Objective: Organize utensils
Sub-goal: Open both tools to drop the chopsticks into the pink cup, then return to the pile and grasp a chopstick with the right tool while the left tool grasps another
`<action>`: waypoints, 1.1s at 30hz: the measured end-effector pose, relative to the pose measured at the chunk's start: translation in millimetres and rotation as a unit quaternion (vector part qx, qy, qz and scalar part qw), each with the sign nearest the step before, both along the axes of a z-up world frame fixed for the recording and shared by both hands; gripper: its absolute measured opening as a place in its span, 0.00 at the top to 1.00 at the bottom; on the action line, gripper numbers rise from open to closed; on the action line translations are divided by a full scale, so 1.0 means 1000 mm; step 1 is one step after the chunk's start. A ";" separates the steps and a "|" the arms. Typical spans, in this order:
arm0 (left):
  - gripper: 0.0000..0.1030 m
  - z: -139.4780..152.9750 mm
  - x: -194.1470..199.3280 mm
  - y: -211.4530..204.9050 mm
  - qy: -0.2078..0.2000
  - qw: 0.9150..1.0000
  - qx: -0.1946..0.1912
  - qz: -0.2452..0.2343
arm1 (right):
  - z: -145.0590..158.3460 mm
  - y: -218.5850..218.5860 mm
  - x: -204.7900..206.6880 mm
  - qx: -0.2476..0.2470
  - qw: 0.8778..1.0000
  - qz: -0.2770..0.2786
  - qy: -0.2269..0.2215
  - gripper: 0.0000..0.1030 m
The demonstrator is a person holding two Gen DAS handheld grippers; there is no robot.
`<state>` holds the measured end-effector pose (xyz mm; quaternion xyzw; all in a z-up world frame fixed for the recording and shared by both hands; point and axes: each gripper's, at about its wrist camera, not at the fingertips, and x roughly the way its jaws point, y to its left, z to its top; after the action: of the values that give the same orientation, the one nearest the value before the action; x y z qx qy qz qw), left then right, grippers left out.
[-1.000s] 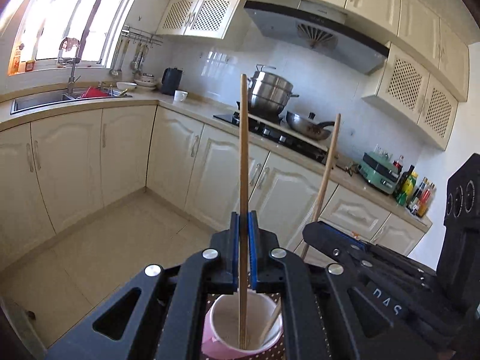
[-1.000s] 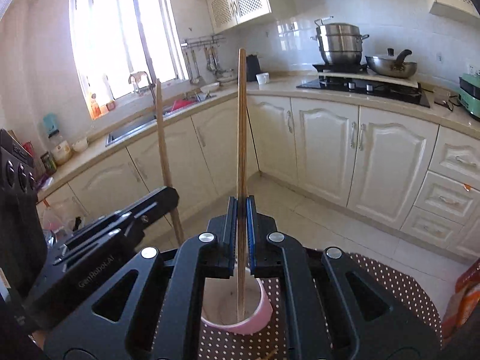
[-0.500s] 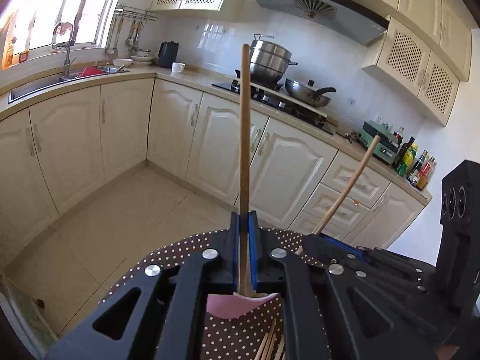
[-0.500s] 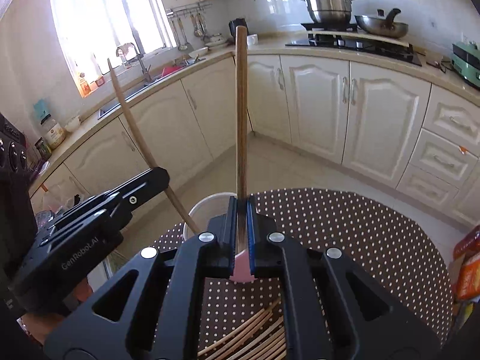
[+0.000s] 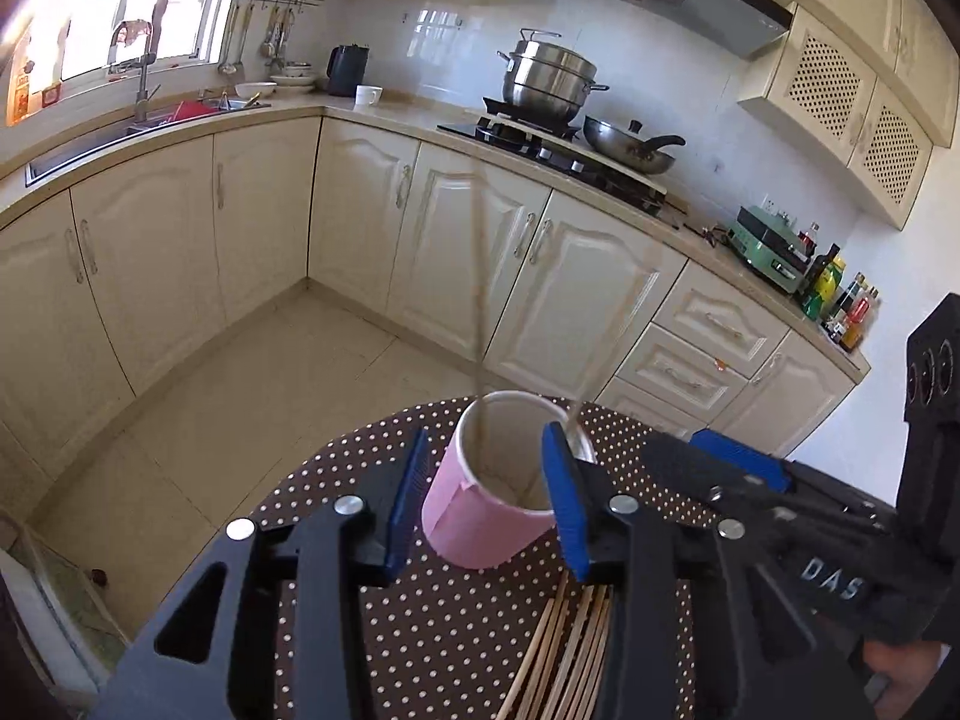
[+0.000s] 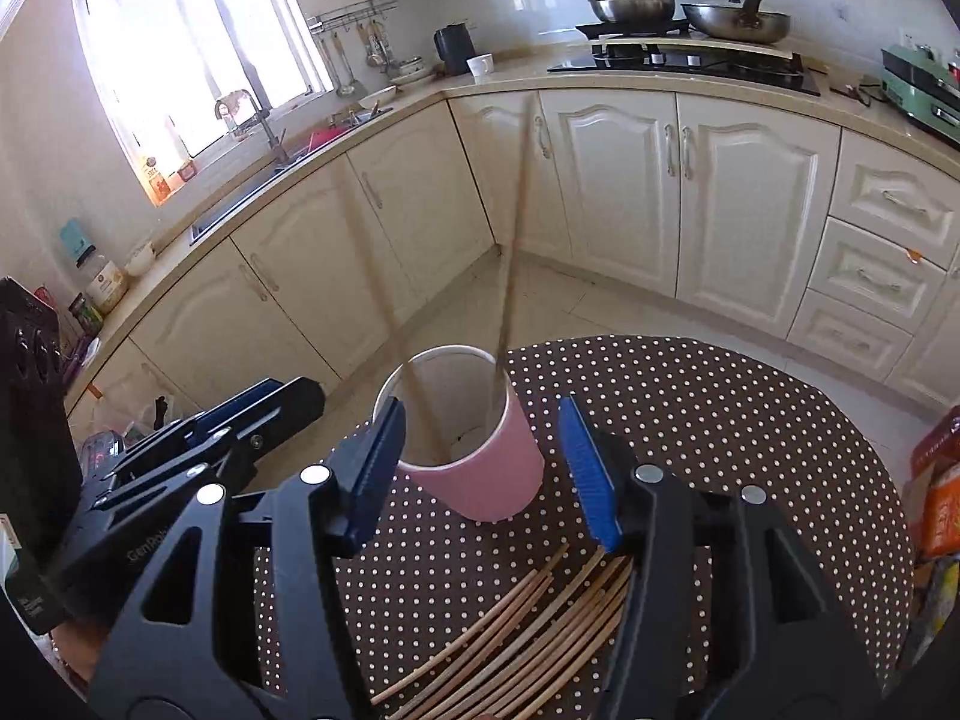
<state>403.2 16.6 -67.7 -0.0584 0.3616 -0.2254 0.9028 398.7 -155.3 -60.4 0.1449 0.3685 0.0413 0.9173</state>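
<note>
A pink paper cup point(image 5: 474, 522) point(image 6: 486, 480) stands upright on the brown dotted table point(image 5: 456, 618) point(image 6: 720, 420). Two wooden chopsticks lean in it, both blurred: one point(image 5: 477, 300) point(image 6: 384, 300) on the left gripper's side, the other point(image 5: 612, 336) point(image 6: 513, 228) on the right gripper's side. My left gripper point(image 5: 486, 450) is opening, with the cup behind the gap and no chopstick between its blue pads. My right gripper point(image 6: 480, 408) is opening too, and nothing is pinched in it. Several loose chopsticks point(image 5: 570, 648) point(image 6: 528, 624) lie on the cloth below the fingers.
The two grippers stand close side by side; the right one point(image 5: 750, 480) shows in the left wrist view and the left one point(image 6: 228, 426) in the right wrist view. Orange packets point(image 6: 936, 498) sit at the table's right edge. Beyond the table's far edge are floor and cabinets.
Both grippers let go of their chopsticks, which now lean loose in the cup. Both pairs of jaws have spread apart. The cameras have tipped down and more of the table shows.
</note>
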 end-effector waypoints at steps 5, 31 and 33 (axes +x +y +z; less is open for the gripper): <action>0.57 -0.002 -0.018 0.008 0.018 1.000 0.023 -0.009 | 0.002 -0.010 -0.028 -0.001 1.000 -0.019 0.007 0.48; 0.54 -0.125 -0.062 -0.037 0.202 0.928 0.243 -0.198 | -0.081 -0.034 -0.112 0.000 0.976 -0.074 0.204 0.48; 0.54 -0.130 -0.062 -0.042 0.205 0.925 0.249 -0.201 | -0.083 -0.034 -0.109 0.000 0.976 -0.074 0.207 0.48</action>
<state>340.9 -25.6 -197.7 0.1969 0.5872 -0.2882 0.7303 289.3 -189.3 -143.9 0.1774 0.5386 -0.0578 0.8216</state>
